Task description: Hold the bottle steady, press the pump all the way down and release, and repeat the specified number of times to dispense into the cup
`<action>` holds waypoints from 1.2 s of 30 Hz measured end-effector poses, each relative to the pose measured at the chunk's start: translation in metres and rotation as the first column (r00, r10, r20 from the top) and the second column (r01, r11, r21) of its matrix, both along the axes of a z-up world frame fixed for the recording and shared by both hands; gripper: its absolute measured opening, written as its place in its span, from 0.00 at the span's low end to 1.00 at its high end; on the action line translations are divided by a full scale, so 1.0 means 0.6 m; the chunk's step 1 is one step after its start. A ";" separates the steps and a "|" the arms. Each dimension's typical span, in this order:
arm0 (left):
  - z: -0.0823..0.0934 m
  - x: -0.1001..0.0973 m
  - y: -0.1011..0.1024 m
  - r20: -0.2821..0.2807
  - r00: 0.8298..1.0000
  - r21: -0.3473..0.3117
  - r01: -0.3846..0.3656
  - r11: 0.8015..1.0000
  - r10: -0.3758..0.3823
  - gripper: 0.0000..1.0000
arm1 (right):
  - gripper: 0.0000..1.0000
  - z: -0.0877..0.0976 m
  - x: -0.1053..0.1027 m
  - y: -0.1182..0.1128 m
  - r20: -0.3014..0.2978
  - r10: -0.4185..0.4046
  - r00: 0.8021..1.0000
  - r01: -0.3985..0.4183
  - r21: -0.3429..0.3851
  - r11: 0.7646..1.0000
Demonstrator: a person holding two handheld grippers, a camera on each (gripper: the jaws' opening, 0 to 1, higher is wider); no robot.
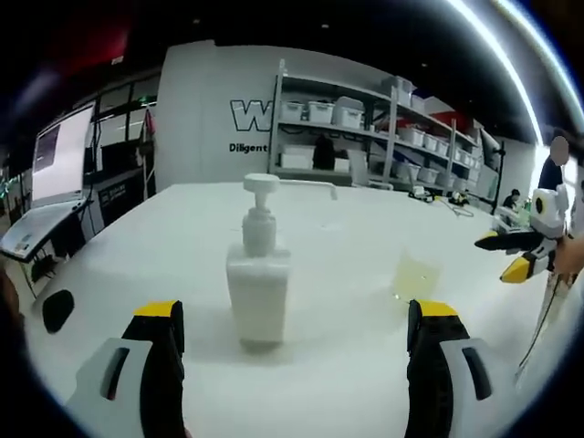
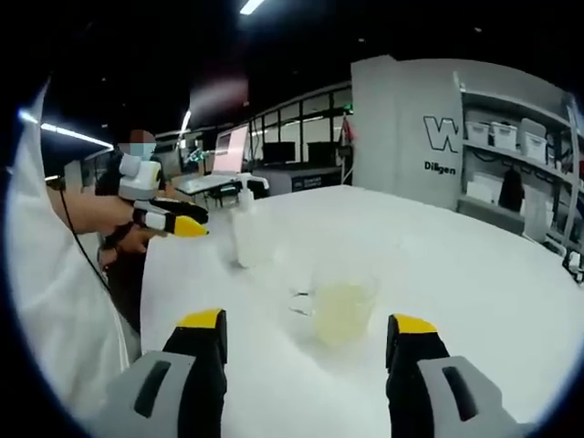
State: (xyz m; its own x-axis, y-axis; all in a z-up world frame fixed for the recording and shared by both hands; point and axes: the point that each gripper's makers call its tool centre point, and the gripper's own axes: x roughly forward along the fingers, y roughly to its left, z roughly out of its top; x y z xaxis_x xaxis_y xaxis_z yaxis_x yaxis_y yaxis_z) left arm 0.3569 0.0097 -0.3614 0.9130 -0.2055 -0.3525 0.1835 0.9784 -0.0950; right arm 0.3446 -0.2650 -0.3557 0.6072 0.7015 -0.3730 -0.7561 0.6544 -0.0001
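In the left gripper view, the left tongs (image 1: 297, 333) gape wide before one matte white plastic pump bottle (image 1: 258, 274) standing upright on the smooth white desk (image 1: 365, 365); one clear cup (image 1: 417, 274) stands right. In the right gripper view, the right tongs (image 2: 306, 342) stand spread, nearest that cup (image 2: 342, 310) of yellowish liquid; the bottle (image 2: 247, 228) stands farther left.

1. Wall lettering (image 1: 248, 116) is cut off by the shelving (image 1: 365, 137) in the left gripper view.
2. Shelf bins (image 1: 321, 111) are too small to identify contents.
3. The cup (image 1: 416, 276) is faint, its rim blurred against the table (image 1: 347, 365).
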 end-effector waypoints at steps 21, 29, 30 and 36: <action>-0.031 0.019 -0.003 -0.033 0.999 0.010 0.006 1.000 -0.005 1.00 | 1.00 0.010 0.015 -0.010 0.073 -0.009 0.997 0.008 0.020 1.000; -0.044 0.034 -0.005 -0.033 0.999 0.027 0.005 1.000 -0.004 1.00 | 0.99 0.006 0.004 -0.004 0.006 -0.006 1.000 0.005 0.074 0.997; -0.044 0.036 -0.005 -0.032 1.000 0.031 0.003 1.000 -0.002 1.00 | 0.99 0.016 0.013 -0.011 0.067 -0.026 0.997 0.023 0.054 0.998; -0.053 0.053 -0.001 -0.017 1.000 0.031 -0.016 0.999 0.017 1.00 | 0.97 0.019 0.010 -0.010 0.070 -0.004 0.998 0.001 0.036 0.999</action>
State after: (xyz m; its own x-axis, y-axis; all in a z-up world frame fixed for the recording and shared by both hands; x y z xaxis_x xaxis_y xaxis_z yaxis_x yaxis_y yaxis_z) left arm 0.3886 0.0091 -0.3930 0.9098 -0.1790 -0.3745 0.1658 0.9838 -0.0675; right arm 0.3503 -0.2711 -0.3441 0.6329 0.7120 -0.3042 -0.7533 0.6570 -0.0294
